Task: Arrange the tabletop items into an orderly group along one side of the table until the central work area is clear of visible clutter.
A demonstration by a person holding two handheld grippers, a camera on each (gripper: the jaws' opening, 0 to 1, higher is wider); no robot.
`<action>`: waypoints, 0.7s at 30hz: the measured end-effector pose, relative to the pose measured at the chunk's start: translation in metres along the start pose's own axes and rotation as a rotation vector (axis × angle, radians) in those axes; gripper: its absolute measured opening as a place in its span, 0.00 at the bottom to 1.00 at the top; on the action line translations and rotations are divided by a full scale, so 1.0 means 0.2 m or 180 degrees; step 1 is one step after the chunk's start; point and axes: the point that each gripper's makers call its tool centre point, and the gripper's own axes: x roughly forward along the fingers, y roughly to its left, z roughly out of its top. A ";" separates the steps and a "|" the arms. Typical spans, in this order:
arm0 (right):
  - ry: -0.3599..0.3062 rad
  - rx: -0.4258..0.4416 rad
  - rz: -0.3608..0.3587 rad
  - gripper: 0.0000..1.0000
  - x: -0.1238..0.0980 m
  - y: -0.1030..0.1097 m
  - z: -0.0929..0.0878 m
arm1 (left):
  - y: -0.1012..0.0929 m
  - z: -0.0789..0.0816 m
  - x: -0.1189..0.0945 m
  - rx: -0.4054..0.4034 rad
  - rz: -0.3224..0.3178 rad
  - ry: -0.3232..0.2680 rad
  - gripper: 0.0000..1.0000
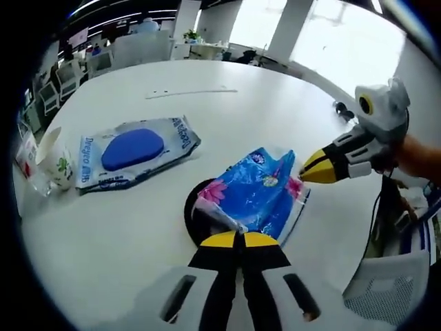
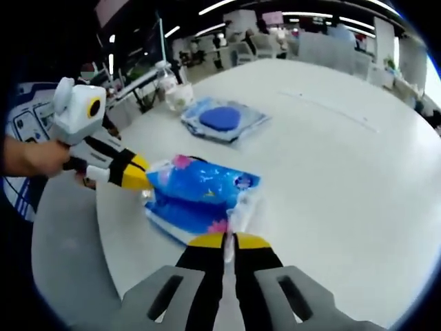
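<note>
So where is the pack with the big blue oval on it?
In the left gripper view the wipes pack lies flat on the white table, left of the blue tissue packet and beside the paper cup.

The tissue pack (image 1: 256,193) is printed bright blue with pink flowers. The wipes pack (image 1: 134,150) is shown pale blue with a darker blue oval. Black, yellow-tipped jaws and a white tabletop (image 1: 227,117) are seen.

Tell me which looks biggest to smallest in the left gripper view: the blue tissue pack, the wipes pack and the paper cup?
1. Wipes pack and blue tissue pack: look about alike; the tissue pack sits nearer the camera.
2. Paper cup: clearly smallest.
</note>
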 end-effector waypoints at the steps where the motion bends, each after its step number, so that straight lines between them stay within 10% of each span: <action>1: -0.0001 -0.0001 -0.0002 0.00 0.00 0.00 0.00 | 0.00 0.01 0.00 -0.0002 -0.0003 -0.0001 0.00; 21: -0.0129 -0.0121 -0.0124 0.00 -0.09 -0.04 0.09 | 0.01 0.18 -0.02 0.0115 -0.0026 -0.0081 0.00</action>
